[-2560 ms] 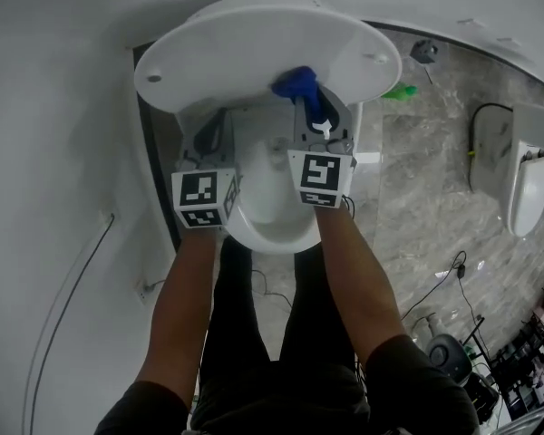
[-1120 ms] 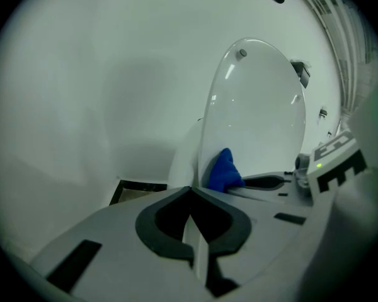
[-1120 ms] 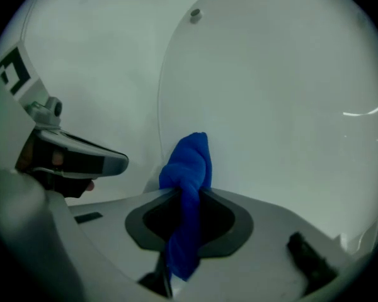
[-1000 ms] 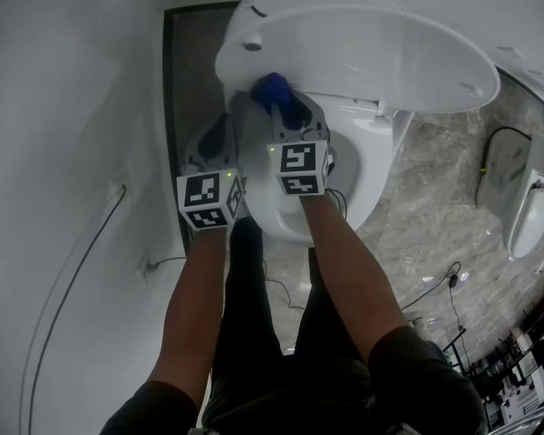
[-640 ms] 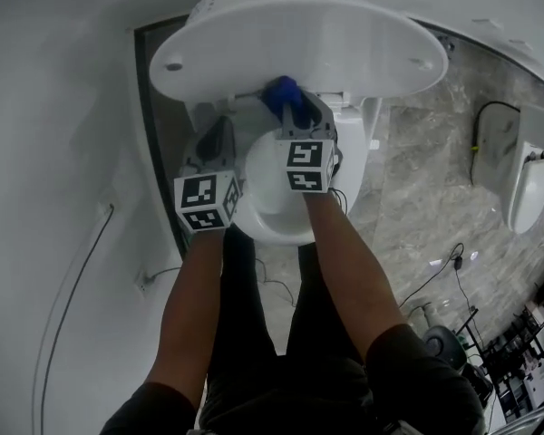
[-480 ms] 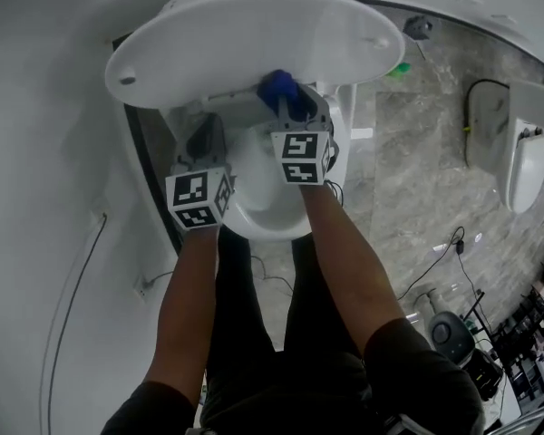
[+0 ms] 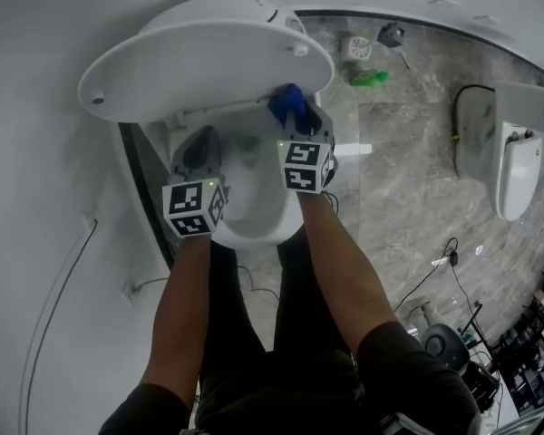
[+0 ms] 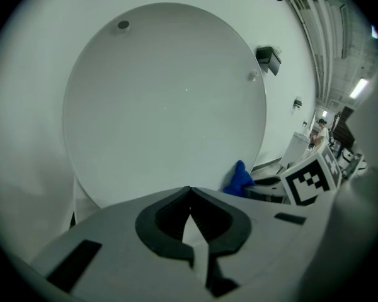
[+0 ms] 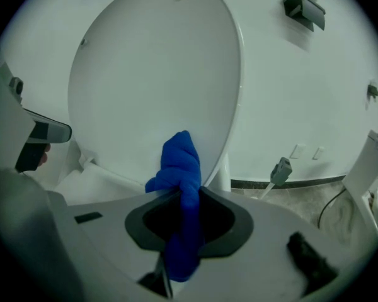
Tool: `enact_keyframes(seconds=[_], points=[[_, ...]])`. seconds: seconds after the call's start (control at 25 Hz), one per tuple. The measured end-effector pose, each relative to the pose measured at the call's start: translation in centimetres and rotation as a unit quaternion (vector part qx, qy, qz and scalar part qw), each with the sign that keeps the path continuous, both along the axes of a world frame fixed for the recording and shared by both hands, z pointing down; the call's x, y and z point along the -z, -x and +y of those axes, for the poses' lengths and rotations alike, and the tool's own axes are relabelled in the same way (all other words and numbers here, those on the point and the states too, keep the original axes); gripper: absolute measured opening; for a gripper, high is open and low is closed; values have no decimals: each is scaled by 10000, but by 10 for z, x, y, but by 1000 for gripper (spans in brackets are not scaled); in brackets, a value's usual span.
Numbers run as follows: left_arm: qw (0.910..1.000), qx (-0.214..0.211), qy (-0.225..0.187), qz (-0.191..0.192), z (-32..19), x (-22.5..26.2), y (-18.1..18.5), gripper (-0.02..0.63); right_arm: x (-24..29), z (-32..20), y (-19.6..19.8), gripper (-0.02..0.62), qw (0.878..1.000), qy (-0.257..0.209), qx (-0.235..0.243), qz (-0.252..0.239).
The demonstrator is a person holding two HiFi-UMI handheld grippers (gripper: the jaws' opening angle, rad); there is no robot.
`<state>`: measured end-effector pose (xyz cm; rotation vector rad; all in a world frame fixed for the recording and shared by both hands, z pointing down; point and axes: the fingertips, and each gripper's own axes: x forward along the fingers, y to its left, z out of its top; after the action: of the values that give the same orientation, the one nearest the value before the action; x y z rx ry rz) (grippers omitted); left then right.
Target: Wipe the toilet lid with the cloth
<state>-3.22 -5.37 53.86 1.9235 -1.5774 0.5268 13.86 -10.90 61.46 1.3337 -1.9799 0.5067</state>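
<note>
The white toilet lid (image 7: 199, 57) stands raised, its inner face (image 8: 164, 99) filling the left gripper view and showing at the upper left (image 9: 151, 80) of the right gripper view. A bunched blue cloth (image 9: 181, 187) is pinched in my right gripper (image 9: 183, 197), which is shut on it; the cloth (image 7: 290, 105) sits low at the lid's right edge, near the hinge. My left gripper (image 8: 190, 197) is shut with nothing in it and hangs over the bowl (image 7: 249, 211), left of the right one. The cloth (image 8: 238, 180) shows at the lid's lower right.
A grey marble floor (image 7: 408, 179) lies to the right, with a green thing (image 7: 367, 78), a black cable (image 7: 458, 107) and a white fixture (image 7: 517, 170). A white wall (image 7: 45, 198) runs close on the left. A wall socket and plug (image 9: 280, 168) sit low behind the toilet.
The cloth has travelled from the lid's left part across to its lower right edge with my right gripper. My left gripper has shifted alongside, still shut and empty.
</note>
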Motion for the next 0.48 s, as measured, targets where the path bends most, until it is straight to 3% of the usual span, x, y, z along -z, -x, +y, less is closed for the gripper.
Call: enact_keyframes(seconds=[0.28, 0.4, 0.48], points=[[9989, -26, -444, -135, 5, 59, 0, 11, 81, 31, 37, 69, 9912, -311, 1097, -679], [9959, -168, -846, -271, -9, 102, 8, 12, 124, 35, 49, 69, 9849, -572, 1230, -1075], [9913, -410, -1114, -577, -15, 134, 16, 12, 146, 46, 56, 69, 9833, -591, 1171, -1262]])
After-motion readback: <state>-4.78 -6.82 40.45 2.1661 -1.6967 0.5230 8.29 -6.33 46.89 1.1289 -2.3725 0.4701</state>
